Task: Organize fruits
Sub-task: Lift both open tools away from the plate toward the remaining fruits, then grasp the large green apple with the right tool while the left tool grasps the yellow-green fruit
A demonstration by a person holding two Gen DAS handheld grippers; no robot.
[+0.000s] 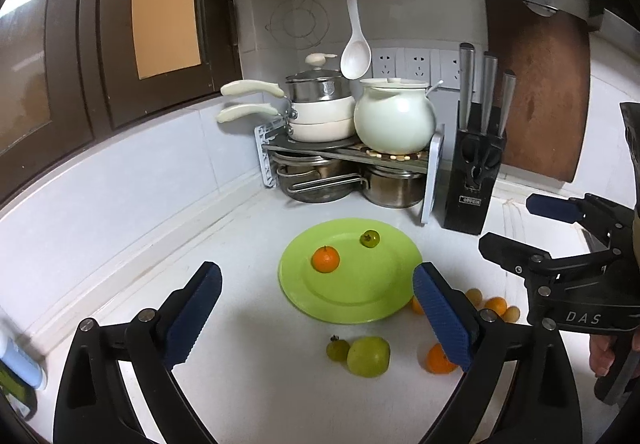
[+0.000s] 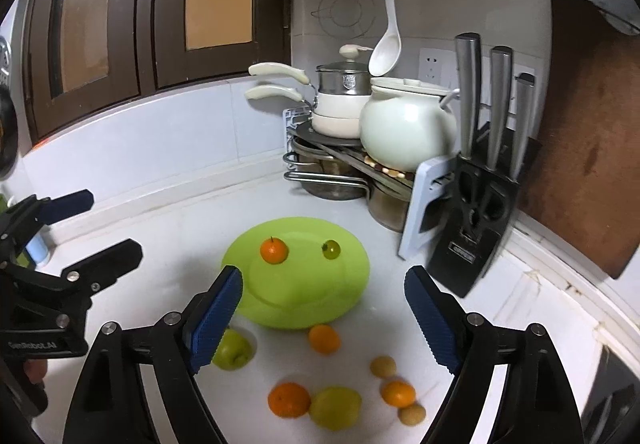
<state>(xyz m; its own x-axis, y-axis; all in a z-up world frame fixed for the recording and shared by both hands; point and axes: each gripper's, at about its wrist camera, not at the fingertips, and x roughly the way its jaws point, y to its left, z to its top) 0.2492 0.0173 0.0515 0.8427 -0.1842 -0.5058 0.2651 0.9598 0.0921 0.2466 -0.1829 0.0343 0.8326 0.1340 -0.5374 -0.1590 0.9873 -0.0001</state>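
A lime-green plate (image 1: 352, 300) (image 2: 304, 304) lies on the white counter. On it sit an orange tangerine (image 1: 325, 259) (image 2: 274, 250) and a small green fruit (image 1: 370, 239) (image 2: 331, 249). Loose fruit lies in front of the plate: a green apple (image 1: 368, 356) (image 2: 233, 350), a small green fruit (image 1: 337, 349), tangerines (image 1: 438, 359) (image 2: 324, 339) (image 2: 289, 399) (image 2: 398, 393), a yellow-green fruit (image 2: 335, 407) and small yellow fruits (image 2: 383, 366). My left gripper (image 1: 316, 318) (image 2: 86, 220) is open and empty above the counter. My right gripper (image 2: 322, 318) (image 1: 516, 224) is open and empty over the loose fruit.
A rack of pots and pans (image 1: 340, 160) (image 2: 360, 164) with a white ceramic pot (image 1: 394, 116) stands behind the plate. A black knife block (image 1: 474, 176) (image 2: 476, 220) and a wooden cutting board (image 1: 538, 84) stand to the right. Dark cabinets (image 1: 80, 44) hang at left.
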